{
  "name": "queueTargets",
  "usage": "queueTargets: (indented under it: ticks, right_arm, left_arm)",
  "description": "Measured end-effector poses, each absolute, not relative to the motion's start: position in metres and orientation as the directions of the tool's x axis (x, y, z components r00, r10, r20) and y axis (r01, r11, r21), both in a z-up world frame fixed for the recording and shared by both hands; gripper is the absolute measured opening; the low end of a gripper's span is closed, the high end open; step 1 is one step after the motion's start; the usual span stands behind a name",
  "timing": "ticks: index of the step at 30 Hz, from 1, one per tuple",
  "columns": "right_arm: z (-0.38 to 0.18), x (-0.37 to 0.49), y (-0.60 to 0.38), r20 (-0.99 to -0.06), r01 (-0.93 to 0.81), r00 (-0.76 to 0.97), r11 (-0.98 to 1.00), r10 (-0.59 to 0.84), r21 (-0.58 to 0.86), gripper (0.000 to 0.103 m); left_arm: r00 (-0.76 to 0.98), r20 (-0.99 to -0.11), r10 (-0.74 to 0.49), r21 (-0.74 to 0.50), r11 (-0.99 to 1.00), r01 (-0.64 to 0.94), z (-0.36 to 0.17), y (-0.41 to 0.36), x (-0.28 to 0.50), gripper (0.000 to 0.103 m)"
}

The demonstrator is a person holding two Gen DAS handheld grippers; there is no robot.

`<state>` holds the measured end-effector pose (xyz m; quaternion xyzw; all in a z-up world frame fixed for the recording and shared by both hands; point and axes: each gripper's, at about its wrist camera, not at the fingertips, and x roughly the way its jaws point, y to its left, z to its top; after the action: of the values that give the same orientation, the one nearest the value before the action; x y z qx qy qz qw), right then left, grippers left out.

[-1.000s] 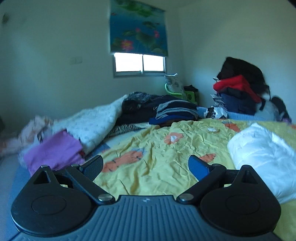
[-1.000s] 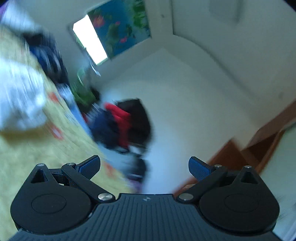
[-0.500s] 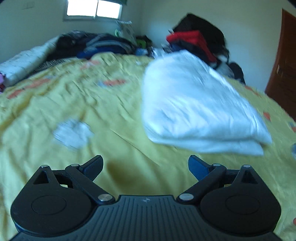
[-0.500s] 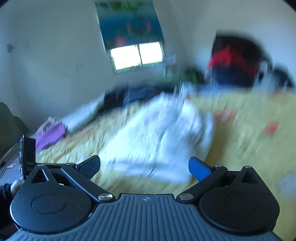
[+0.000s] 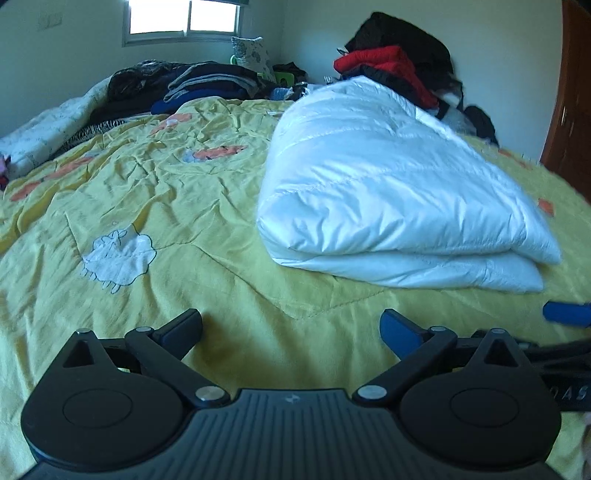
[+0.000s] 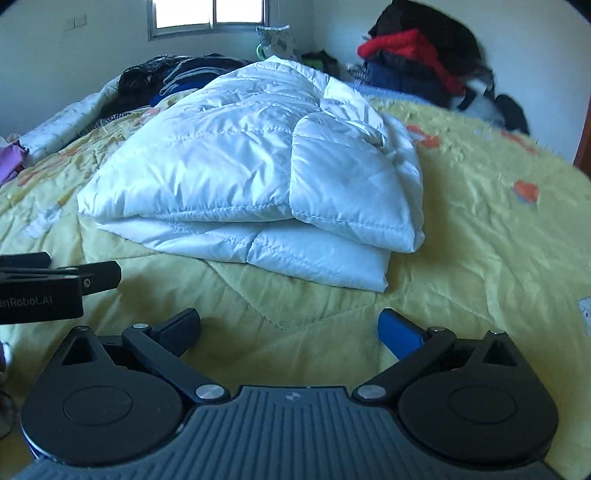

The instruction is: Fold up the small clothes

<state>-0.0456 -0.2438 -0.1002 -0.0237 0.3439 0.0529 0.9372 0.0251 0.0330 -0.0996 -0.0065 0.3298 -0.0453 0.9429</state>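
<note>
A white quilted puffer garment (image 5: 399, 192) lies folded in layers on the yellow bedspread (image 5: 155, 206). In the right wrist view the same garment (image 6: 258, 177) sits straight ahead, a sleeve folded over its top. My left gripper (image 5: 291, 328) hovers open and empty just short of the garment's near left corner. My right gripper (image 6: 290, 328) is open and empty too, a little short of the garment's near edge. A blue fingertip (image 5: 567, 314) of the right gripper shows at the left view's right edge. The left gripper's black body (image 6: 55, 288) shows at the right view's left edge.
A pile of dark folded clothes (image 5: 192, 85) lies at the bed's far side under the window (image 5: 184, 18). A red and black clothes heap (image 5: 395, 62) is stacked in the far right corner. A white patterned blanket (image 5: 40, 133) lies far left. A brown door (image 5: 569, 110) stands right.
Both grippers have swung down from facing the room and walls to face the bed, and now sit low and side by side before the white garment. Both stayed open.
</note>
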Motion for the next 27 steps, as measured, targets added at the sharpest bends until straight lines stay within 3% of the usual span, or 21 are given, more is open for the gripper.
queueTargets:
  ticks: [27]
  right_arm:
    - [-0.099, -0.043, -0.241, -0.641, -0.044, 0.767, 0.999, 0.028, -0.009, 0.102]
  left_arm:
    - [0.786, -0.612, -0.084, -0.011, 0.995, 0.098, -0.103, 0.029, 0.019, 0.103]
